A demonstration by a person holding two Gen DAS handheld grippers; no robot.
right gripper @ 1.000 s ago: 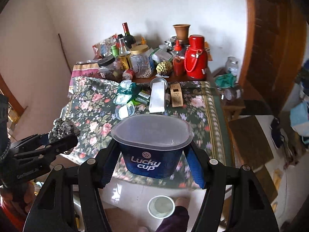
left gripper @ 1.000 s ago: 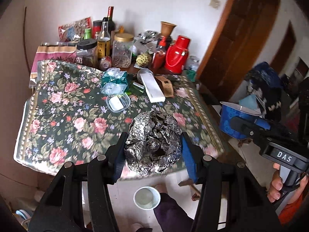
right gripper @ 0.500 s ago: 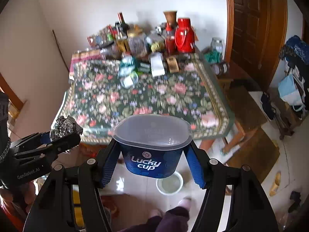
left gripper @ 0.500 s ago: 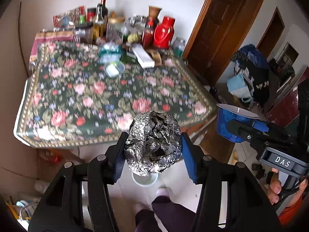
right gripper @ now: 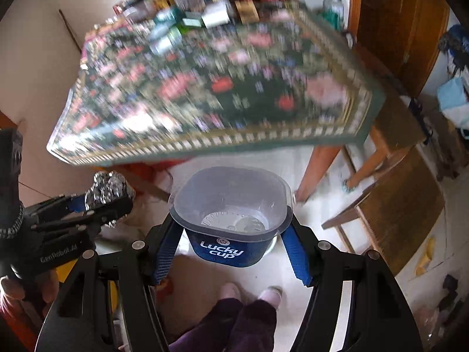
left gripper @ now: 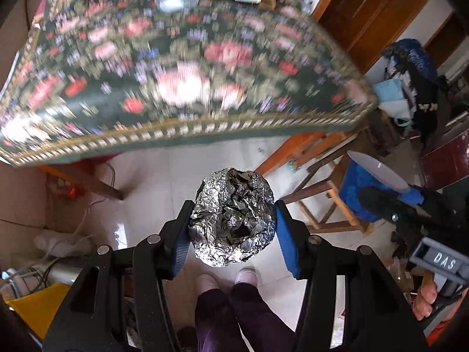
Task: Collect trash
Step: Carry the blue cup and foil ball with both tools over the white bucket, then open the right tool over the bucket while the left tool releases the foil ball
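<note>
Left gripper (left gripper: pixel 232 228) is clamped on a crumpled foil ball (left gripper: pixel 233 218), held out over the pale floor (left gripper: pixel 164 193) just off the edge of the table with the floral cloth (left gripper: pixel 181 67). Right gripper (right gripper: pixel 231 234) is squeezing a blue Lucky cup tub (right gripper: pixel 230 223), upright, looks empty though the view's pretty smeared. Both are above the person's feet (left gripper: pixel 225 278).

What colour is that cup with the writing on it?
The cup is dark blue with white "Lucky cup" lettering and a clear, greyish rim; the right wrist view shows it best.
</note>
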